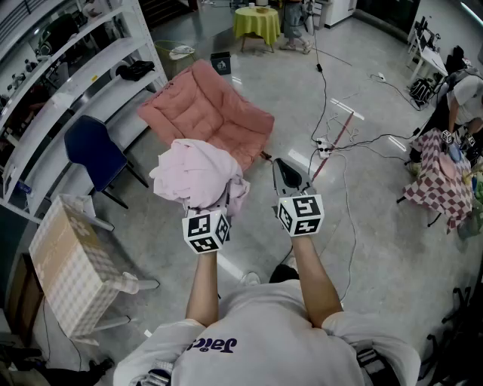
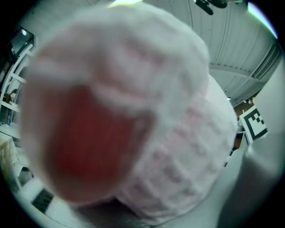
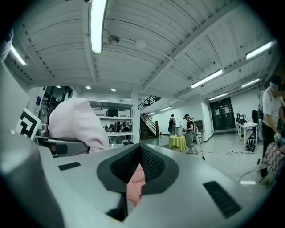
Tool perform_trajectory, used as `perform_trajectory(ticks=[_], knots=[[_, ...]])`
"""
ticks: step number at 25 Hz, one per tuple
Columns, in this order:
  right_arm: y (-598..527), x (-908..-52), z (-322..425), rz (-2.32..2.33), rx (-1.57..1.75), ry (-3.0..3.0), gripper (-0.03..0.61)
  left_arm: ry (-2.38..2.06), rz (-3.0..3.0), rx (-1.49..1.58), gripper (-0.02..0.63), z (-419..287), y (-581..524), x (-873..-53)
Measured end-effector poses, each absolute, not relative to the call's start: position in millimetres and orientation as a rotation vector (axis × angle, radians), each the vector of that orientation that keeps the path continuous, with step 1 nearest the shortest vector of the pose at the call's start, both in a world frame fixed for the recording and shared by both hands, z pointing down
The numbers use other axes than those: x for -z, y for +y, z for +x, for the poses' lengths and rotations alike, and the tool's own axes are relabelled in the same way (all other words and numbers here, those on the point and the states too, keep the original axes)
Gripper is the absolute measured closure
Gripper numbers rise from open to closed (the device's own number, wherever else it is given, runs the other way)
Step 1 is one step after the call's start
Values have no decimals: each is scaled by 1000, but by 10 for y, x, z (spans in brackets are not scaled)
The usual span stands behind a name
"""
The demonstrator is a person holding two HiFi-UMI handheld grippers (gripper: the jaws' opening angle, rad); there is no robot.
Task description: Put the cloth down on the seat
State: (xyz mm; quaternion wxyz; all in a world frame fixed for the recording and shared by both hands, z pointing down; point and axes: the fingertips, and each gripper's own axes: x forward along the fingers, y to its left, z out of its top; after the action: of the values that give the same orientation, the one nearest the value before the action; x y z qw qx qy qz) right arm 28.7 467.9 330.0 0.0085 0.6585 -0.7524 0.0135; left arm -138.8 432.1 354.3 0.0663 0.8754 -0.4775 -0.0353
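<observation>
A pale pink cloth (image 1: 198, 175) is bunched up over my left gripper (image 1: 213, 193), which is shut on it; the jaws are buried in the folds. In the left gripper view the cloth (image 2: 169, 133) fills almost the whole picture. The seat, a pink padded folding chair (image 1: 207, 113), stands on the floor just beyond the cloth. My right gripper (image 1: 282, 169) is held level beside the left one, shut, with nothing in it. In the right gripper view its closed jaws (image 3: 140, 149) point over the seat, and the cloth (image 3: 75, 120) shows to the left.
A dark blue chair (image 1: 94, 151) and white shelving (image 1: 68, 68) stand at the left, with a checked cream crate (image 1: 68, 264) nearer. Cables (image 1: 332, 143) run over the floor on the right. A yellow-covered table (image 1: 256, 22) is far back. A person (image 1: 464, 98) stands beside a checked cloth (image 1: 441, 181).
</observation>
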Motion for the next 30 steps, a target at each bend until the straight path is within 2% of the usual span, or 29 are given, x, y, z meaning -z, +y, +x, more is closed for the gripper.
perform_trajectory(ticks=[5,17,30], knots=[[4634,-3351,22,2040,-58,-2326,566,-1395,2632,88,321,-1545,4300,-3630],[4400,-3574,404,2170,-137,-2287,566,-1353,2638,62,321,-1328,4003,-3861],[3010,-3636,1603,2162,-243,-2323,566,-1410,2599,17,320,-288,2665,-3865]])
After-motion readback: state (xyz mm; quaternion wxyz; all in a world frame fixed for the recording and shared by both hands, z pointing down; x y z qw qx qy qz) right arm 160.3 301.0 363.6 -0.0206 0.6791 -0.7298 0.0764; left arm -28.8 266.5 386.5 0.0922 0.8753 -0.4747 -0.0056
